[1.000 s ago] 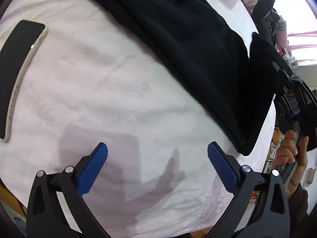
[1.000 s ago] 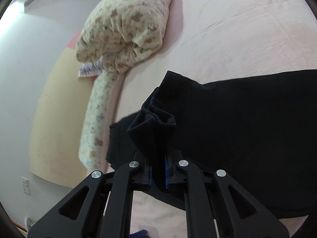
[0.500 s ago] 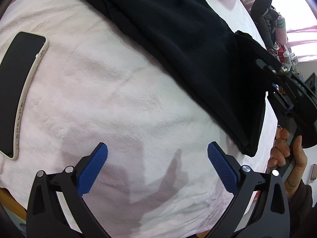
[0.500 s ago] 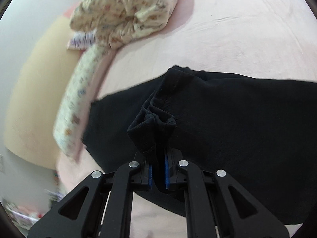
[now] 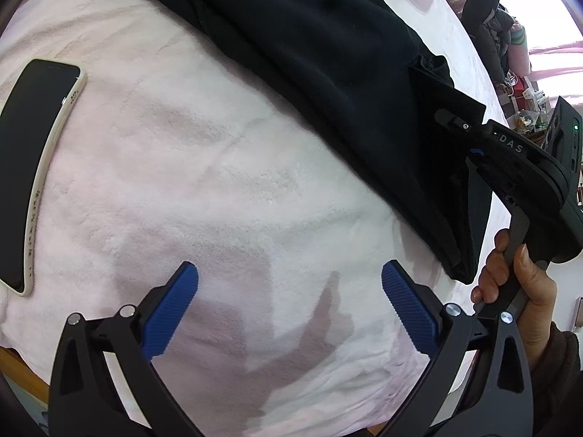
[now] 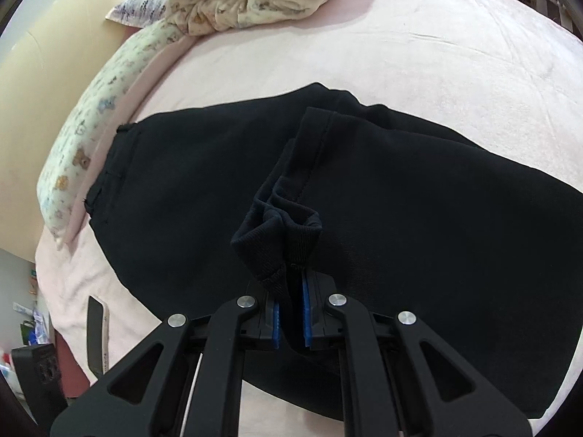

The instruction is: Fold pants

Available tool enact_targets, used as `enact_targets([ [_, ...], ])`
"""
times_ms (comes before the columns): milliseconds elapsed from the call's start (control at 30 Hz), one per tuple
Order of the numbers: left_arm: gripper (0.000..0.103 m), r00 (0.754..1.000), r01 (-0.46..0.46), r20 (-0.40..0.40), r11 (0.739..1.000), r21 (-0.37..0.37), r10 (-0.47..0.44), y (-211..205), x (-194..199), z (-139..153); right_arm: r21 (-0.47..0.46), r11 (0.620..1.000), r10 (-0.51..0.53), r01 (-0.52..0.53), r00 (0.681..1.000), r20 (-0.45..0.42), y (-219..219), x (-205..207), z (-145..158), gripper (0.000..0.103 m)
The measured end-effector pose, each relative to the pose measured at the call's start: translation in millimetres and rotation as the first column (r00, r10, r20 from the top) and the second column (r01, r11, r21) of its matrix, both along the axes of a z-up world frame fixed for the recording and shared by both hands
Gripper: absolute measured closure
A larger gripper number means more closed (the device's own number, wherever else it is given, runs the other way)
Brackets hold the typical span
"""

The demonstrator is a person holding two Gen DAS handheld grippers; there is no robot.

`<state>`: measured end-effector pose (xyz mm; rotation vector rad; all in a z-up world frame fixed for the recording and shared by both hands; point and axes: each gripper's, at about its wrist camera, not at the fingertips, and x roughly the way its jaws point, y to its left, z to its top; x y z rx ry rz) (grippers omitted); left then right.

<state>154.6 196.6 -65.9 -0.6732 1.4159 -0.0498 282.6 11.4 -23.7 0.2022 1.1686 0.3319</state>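
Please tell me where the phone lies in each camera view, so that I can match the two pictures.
Left wrist view: the phone lies at the far left edge, screen up, on the pink blanket.
Right wrist view: the phone shows at the lower left, seen almost edge-on, beside the black pants.
Shared landmark: the pants, which the right claw grips at a bunched hem.

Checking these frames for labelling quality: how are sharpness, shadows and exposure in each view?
Left wrist view: sharp; the open left tongs cast a crisp shadow on the pink blanket; window at upper right blown out. Right wrist view: sharp, strong fisheye curving; the black pants show little detail where the right tongs grip them.
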Motion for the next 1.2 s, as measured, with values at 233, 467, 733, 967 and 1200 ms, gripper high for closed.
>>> enact_targets([
  [233,0.002,1.000,0.005,-0.011,1.000,0.004,-0.005,-2.2,2.0,-3.3,-0.214,0.973,0.098,-0.089,0.995,0.030,29.0,-11.0,-9.6,0.093],
  [467,0.002,1.000,0.010,-0.018,1.000,0.002,-0.010,-3.8,4.2,-6.0,-0.370,0.908,0.214,-0.196,0.977,0.008,54.5,-16.6,-16.6,0.085],
  [733,0.002,0.999,-0.019,-0.027,0.999,-0.028,0.018,1.5,5.8,-8.6,-0.074,0.955,0.293,-0.286,0.949,0.113,37.4,-43.5,34.5,0.050],
  [967,0.002,0.999,-0.026,-0.021,0.998,-0.055,0.025,6.4,3.8,-8.4,-0.108,0.992,-0.037,0.063,0.974,0.224,-25.0,19.0,51.3,0.060],
  [1200,0.002,1.000,0.013,-0.007,0.996,-0.084,-0.013,17.4,-2.5,-7.2,-0.230,0.973,0.055,-0.015,0.984,0.169,14.8,55.7,14.2,0.067],
])
